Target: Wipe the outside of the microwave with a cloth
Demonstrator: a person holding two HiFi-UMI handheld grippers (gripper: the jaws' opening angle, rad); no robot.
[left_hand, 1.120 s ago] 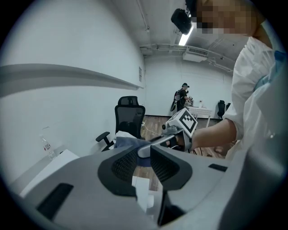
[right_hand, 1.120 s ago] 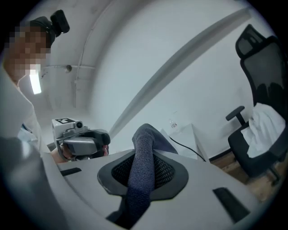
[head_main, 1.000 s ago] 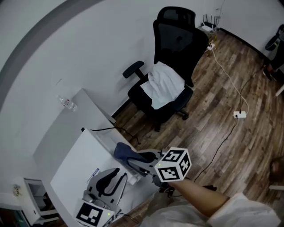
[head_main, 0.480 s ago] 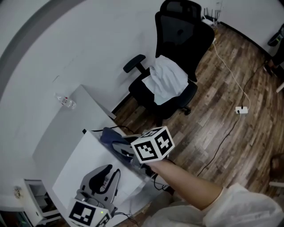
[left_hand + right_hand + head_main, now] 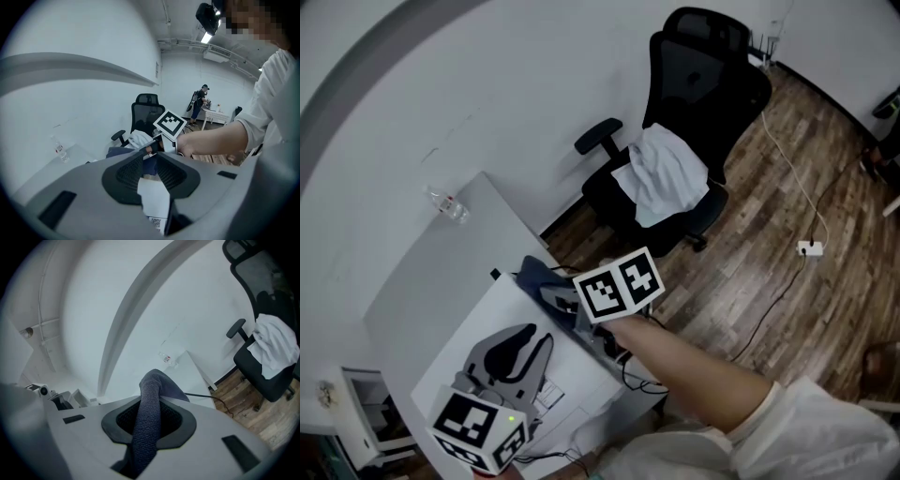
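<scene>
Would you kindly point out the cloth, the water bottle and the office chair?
cloth (image 5: pixel 149 418), right gripper view, the fold between the jaws
water bottle (image 5: pixel 450 204), head view, its clear body
office chair (image 5: pixel 705 77), head view, its backrest

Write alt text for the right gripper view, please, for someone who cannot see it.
The right gripper is shut on a dark blue cloth. Beyond it stand a small bottle and a black office chair draped with white fabric.

1. The right tongs (image 5: pixel 555 292) hold a dark blue cloth (image 5: pixel 534 274) on top of the white microwave (image 5: pixel 476 322).
2. The left tongs (image 5: pixel 528 340) sit beside them, nearer the person.
3. Beyond both are a water bottle (image 5: pixel 448 202) on the desk (image 5: pixel 422 272) and an office chair (image 5: pixel 703 103).
</scene>
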